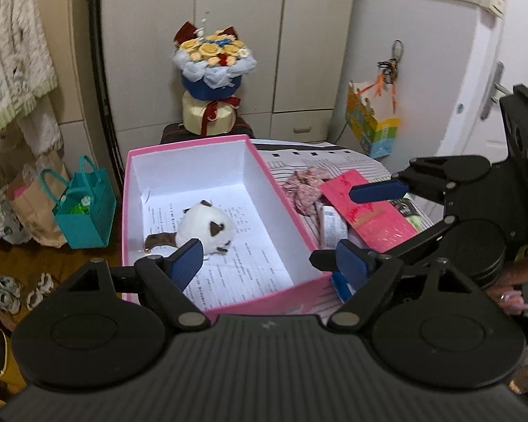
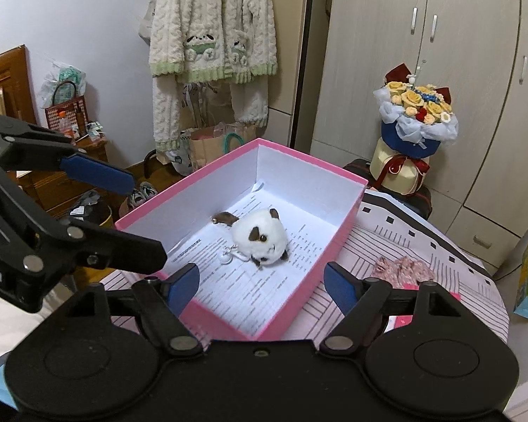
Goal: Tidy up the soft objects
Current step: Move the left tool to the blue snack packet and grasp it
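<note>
Both my hand-held grippers, left [image 1: 267, 256] and right [image 2: 262, 279], gape empty. Plush toy [image 2: 260, 241] sits inside pink box [image 2: 225, 156]. Floral cloth [image 2: 403, 270] beside box looks light, floppy; pinch a bunched fold.

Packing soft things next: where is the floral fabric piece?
The floral fabric piece lies on the striped table cover, right of the pink box.

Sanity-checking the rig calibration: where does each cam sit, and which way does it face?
Left wrist: on the left gripper, angled down at the pink box; right gripper and a hand show at right.
Right wrist: on the right gripper, angled down at the pink box from its other side; left gripper shows at left.
Shared: box, plush toy, flowered cloth, bouquet.
</note>
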`<action>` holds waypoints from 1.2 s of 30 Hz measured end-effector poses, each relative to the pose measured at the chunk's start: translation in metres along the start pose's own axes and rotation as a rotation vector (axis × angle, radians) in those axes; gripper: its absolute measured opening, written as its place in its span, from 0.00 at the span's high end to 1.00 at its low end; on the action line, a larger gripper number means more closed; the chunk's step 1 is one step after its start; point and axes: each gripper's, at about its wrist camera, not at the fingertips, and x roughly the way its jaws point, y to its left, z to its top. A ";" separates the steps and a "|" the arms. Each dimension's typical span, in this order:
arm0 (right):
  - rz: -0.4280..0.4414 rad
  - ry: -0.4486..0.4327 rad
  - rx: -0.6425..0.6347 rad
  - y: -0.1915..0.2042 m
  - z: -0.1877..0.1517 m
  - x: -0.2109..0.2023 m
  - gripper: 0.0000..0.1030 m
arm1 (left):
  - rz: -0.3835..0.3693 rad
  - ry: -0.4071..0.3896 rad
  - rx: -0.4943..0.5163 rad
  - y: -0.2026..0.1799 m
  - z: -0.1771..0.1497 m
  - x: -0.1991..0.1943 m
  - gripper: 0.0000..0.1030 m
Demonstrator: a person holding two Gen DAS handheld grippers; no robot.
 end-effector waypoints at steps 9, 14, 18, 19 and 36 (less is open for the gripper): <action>-0.031 -0.041 0.014 -0.015 -0.042 -0.050 0.13 | -0.050 0.003 0.087 -0.042 -0.012 -0.007 0.13; -0.051 -0.055 0.062 -0.034 -0.084 -0.072 0.12 | -0.084 0.017 0.127 -0.066 -0.016 0.003 0.12; -0.052 -0.049 0.106 -0.050 -0.117 -0.076 0.12 | -0.129 0.040 0.149 -0.085 -0.022 0.018 0.11; -0.048 -0.047 0.122 -0.054 -0.124 -0.075 0.12 | -0.140 0.045 0.155 -0.089 -0.024 0.023 0.11; -0.067 -0.078 0.100 -0.087 -0.200 0.005 0.12 | -0.094 0.129 0.106 -0.132 -0.058 0.125 0.16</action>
